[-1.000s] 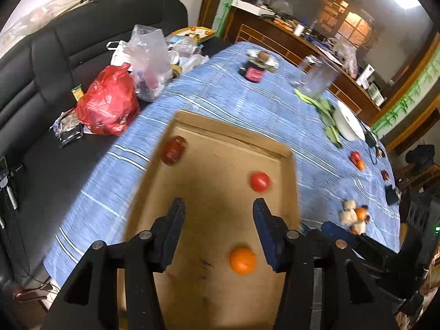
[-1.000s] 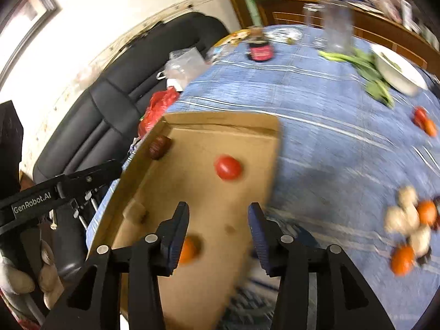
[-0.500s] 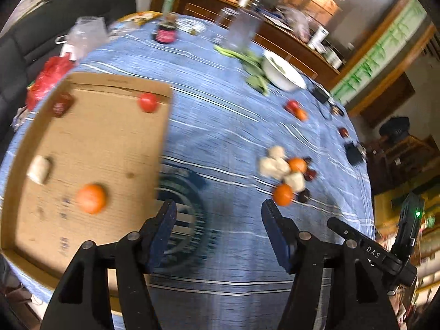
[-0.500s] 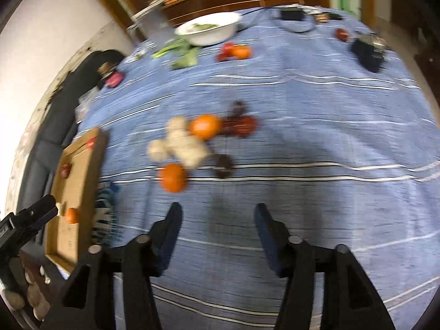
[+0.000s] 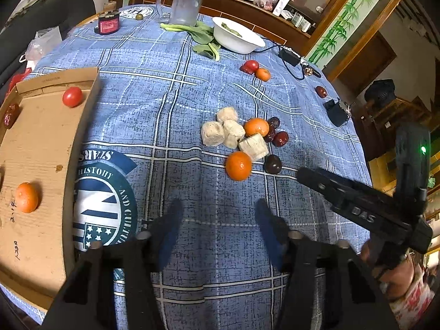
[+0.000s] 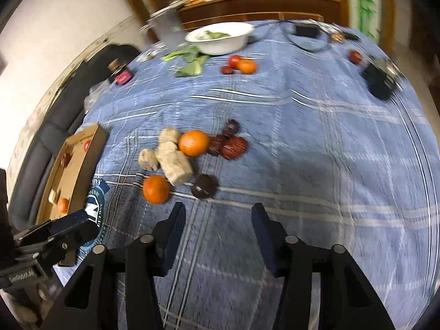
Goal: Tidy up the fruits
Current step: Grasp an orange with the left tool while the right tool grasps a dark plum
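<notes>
On the counter (image 5: 192, 88), w/ blue cloth, most fruit isn't sorted yet: a pile of oranges (image 5: 238, 165), dark fruit (image 5: 272, 164) & pale chunks (image 5: 211, 137) sits mid-counter, well apart from the cardboard tray (image 5: 41, 143). Tray has an orange (image 5: 26, 197) & tomato (image 5: 72, 96) so far. Left tool (image 5: 217, 221) & right tool (image 6: 216, 224) both spread wide, holding nothing, touching nothing, just short of the pile.

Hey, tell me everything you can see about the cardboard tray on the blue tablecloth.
The cardboard tray is a shallow, plain brown box with low folded walls, lying flat and open at the table's left edge on the blue tablecloth. Its floor looks scuffed, with faint handwriting. Inside sit a red tomato, an orange and a dark red fruit, all apart. Neither gripper touches it.
</notes>
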